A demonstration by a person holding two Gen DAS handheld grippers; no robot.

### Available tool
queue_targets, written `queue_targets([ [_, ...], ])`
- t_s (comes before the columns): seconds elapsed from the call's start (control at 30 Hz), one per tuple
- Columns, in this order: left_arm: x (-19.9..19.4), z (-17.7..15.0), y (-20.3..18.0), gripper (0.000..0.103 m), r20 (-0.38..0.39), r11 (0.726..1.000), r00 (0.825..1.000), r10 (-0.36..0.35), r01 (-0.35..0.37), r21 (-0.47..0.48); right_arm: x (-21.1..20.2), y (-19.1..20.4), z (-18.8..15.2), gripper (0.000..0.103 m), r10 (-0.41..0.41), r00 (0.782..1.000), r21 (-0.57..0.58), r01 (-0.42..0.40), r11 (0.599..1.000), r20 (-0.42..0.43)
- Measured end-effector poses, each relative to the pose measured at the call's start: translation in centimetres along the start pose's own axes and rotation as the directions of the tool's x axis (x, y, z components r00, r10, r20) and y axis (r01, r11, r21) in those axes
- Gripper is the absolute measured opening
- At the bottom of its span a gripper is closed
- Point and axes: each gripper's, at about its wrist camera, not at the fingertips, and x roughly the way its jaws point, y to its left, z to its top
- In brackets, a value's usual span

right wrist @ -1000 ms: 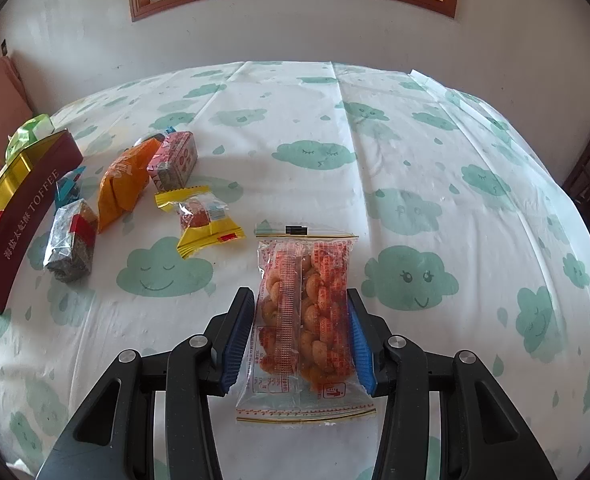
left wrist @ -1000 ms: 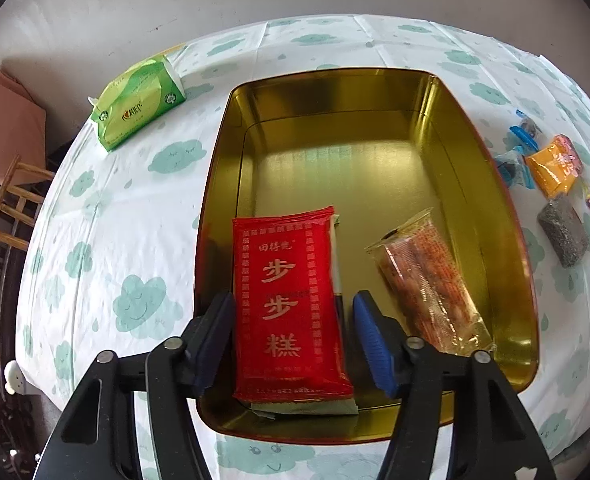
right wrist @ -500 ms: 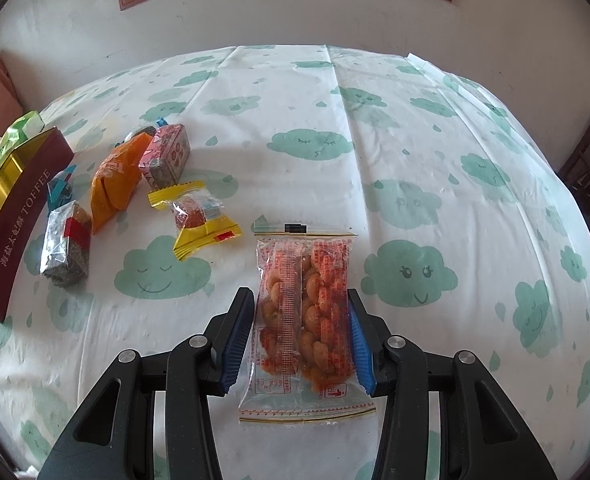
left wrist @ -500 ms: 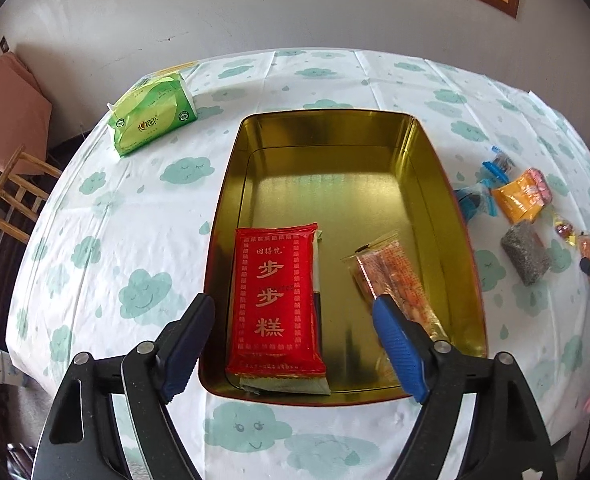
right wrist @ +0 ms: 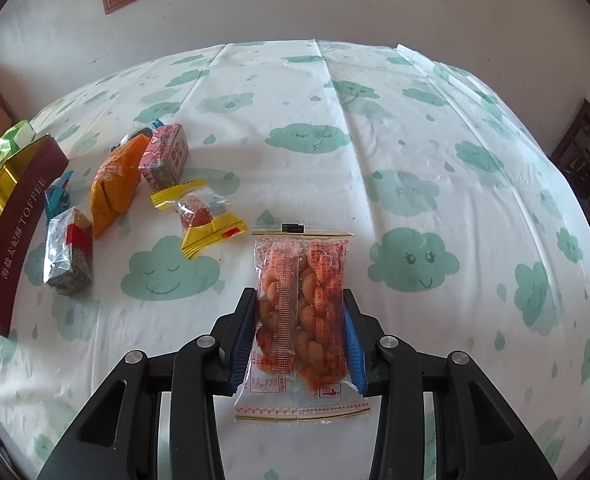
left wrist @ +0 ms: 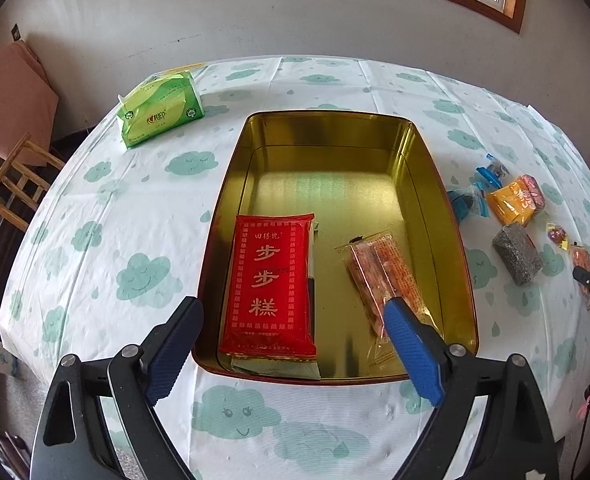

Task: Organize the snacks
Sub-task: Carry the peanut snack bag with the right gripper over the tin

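A gold tin (left wrist: pixel 451 232) holds a red packet (left wrist: pixel 271 280) with gold characters and a clear packet of orange snacks (left wrist: pixel 383 276). Above the tin's near end hangs my left gripper (left wrist: pixel 291 308), its jaws opening wide and touching neither packet. In the right wrist view, my right gripper (right wrist: pixel 298 296) is closing on a clear peanut packet (right wrist: pixel 301 264) that lies on the cloud-print tablecloth. Both blue pads (right wrist: pixel 351 344) press the packet's sides. The tin's maroon outer wall (right wrist: pixel 19 224) shows at the far left of that view.
Loose snacks lie between tin and peanut packet: a yellow-wrapped candy (right wrist: pixel 201 216), an orange packet (right wrist: pixel 115 188), a pink box (right wrist: pixel 169 156), a grey sesame block (right wrist: pixel 69 256) and a blue wrapper (right wrist: pixel 57 196). A green tissue pack (left wrist: pixel 161 108) sits far left; a wooden chair (left wrist: pixel 15 176) stands beyond the table edge.
The left jaws spread wide off the red packet and drew back and up; the packet stays in the tin. The right jaws narrowed onto the peanut packet.
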Motion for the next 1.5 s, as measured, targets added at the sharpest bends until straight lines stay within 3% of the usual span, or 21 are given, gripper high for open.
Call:
queue_targets([
  [0.23, 0.1, -0.4, 1.4, 0.092, 0.009, 0.998, 1.0, -0.002, 0.002, -0.063, -2.6, 1.7, 0.4, 0.041, 0.01, 0.999, 0.03, -0.011, 0.999, 0.044],
  [0.43, -0.5, -0.6, 3.5, 0.094, 0.034, 0.991, 0.999, 0.023, -0.018, -0.13, -5.1, 6.9, 1.6, 0.041, 0.107, 0.991, -0.05, -0.103, 0.993, 0.085],
  [0.67, -0.8, -1.3, 6.6, 0.095, 0.03, 0.971, 0.999, 0.027, -0.019, -0.237, -6.9, 15.9, 2.4, 0.041, 0.3, 0.951, -0.176, -0.284, 0.942, 0.07],
  [0.93, -1.5, -2.2, 9.8, 0.095, 0.021, 0.95, 0.997, 0.079, -0.069, -0.306, -7.0, 25.3, 2.1, 0.041, 0.423, 0.906, -0.289, -0.406, 0.867, -0.004],
  [1.17, -1.1, -3.0, 12.0, 0.095, -0.004, 0.933, 0.993, 0.116, -0.11, -0.341, -5.5, 29.7, 1.2, 0.041, 0.411, 0.909, -0.335, -0.41, 0.848, -0.071],
  [1.5, -0.7, -3.8, 12.7, 0.095, -0.02, 0.93, 0.993, 0.113, -0.113, -0.35, -3.2, 31.8, 0.6, 0.041, 0.389, 0.913, -0.322, -0.408, 0.854, -0.125],
])
